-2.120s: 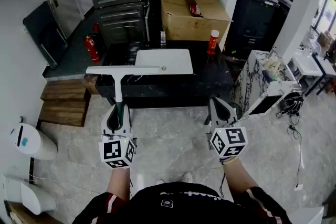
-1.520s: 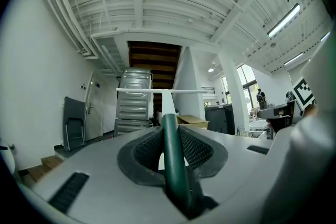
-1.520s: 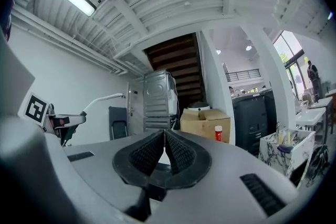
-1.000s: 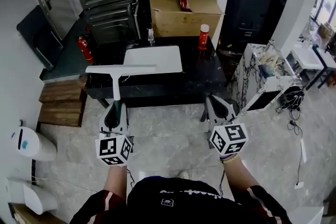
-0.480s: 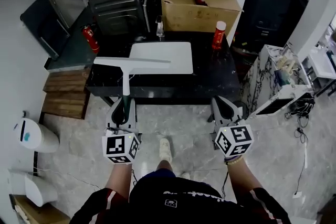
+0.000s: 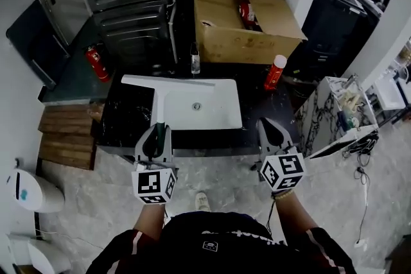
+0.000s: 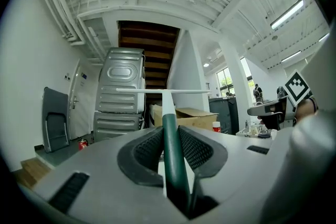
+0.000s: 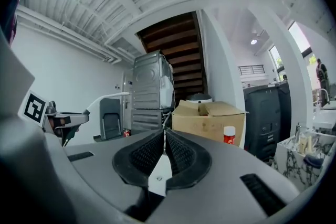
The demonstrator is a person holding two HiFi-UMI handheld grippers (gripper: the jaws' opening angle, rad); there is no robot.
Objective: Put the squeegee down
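So the left gripper (image 7: 169, 136) is clamped tight on the squeegee (image 7: 167, 113), with the green handle squeezed right between the pads. The handle runs straight out ahead of the jaws, turns white, and ends in a long blade set crosswise at the far end. In the head view that blade lines up over the far left edge of the sink (image 6: 225, 120), but I can't tell if it's touching. The sink sits just ahead of both grippers in a black counter (image 6: 122, 119).

The right gripper (image 6: 270, 129) is pinched closed on nothing, pads meeting, level with the left one and well off to its right. Further out ahead of it there's a red can (image 6: 275, 72). A clear bottle (image 6: 194, 59) stands past the blade, and a box (image 6: 237, 45) is behind those.
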